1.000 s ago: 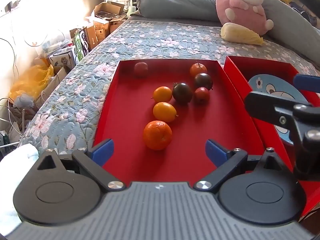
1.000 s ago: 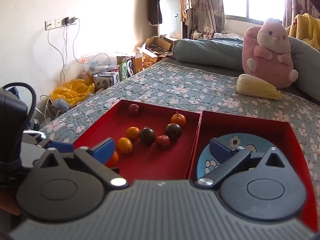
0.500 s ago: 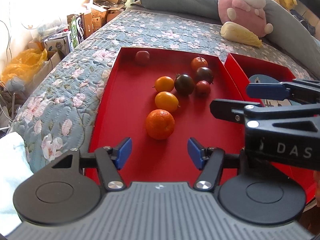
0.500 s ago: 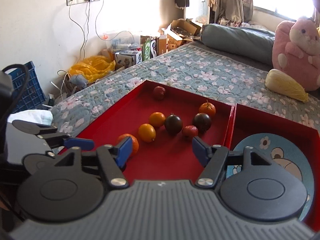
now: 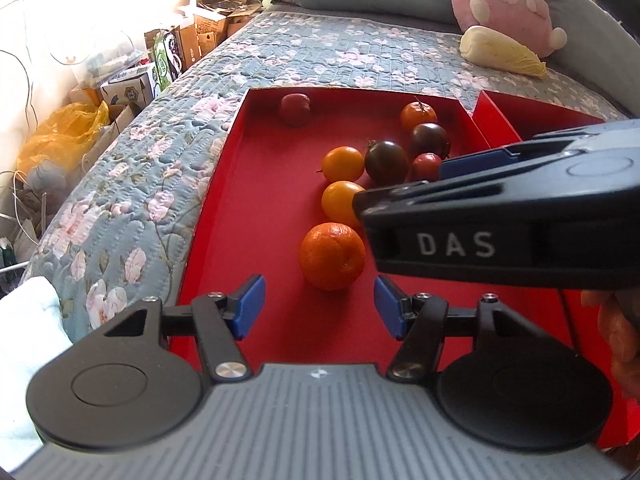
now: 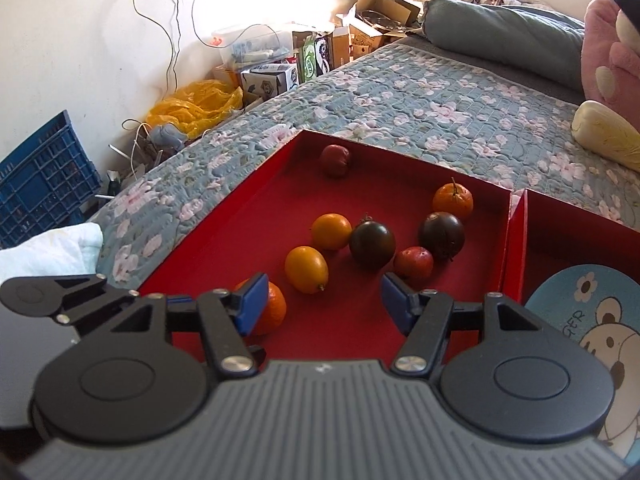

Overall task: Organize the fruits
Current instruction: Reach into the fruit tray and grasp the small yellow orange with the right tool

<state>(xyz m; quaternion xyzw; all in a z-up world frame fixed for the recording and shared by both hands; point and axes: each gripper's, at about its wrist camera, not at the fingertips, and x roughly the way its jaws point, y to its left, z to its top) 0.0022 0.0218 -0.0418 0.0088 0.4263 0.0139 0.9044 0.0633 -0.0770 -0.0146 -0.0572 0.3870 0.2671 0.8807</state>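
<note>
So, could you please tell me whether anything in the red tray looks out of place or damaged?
Nothing looks damaged or spilled. One dark red fruit sits alone near the red tray's far corner, apart from the cluster of oranges and tomatoes nearer the middle.

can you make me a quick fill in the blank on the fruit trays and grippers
1. The big round orange lies in the shallow ____ cardboard tray.
2. The left gripper has its jaws ____, holding nothing.
3. The round blue cartoon-bear plate has ____ fruits on it.
4. The right gripper holds ____.

Missing words: red; open; no; nothing
</note>
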